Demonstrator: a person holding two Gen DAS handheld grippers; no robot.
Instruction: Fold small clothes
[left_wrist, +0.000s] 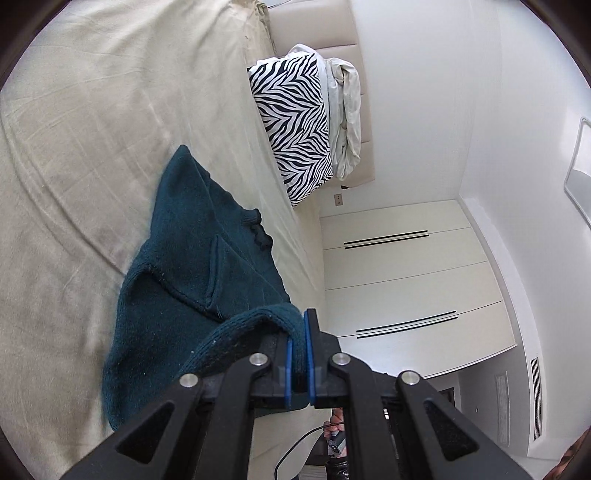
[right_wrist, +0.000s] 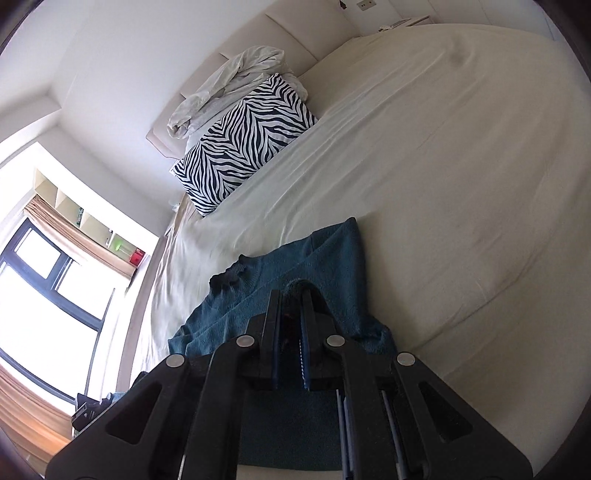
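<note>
Both tools (left_wrist: 300, 332) (right_wrist: 291, 306) clamped on sweater (left_wrist: 192, 266).

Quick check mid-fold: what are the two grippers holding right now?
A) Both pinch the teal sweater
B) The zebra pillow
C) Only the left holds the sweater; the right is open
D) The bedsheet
A: the left gripper and the right gripper each have teal sweater knit clamped between nearly closed blue pads.

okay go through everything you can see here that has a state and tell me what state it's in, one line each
left tongs: shut on a raised fold of the teal sweater.
right tongs: shut on the sweater's edge.
teal sweater: partly folded, one part lifted, the rest lying on the bed.
zebra pillow: propped near the headboard.
crumpled sheet: bunched behind the pillow.
bed: covered with a cream sheet, lightly wrinkled.
wardrobe doors: closed.
</note>
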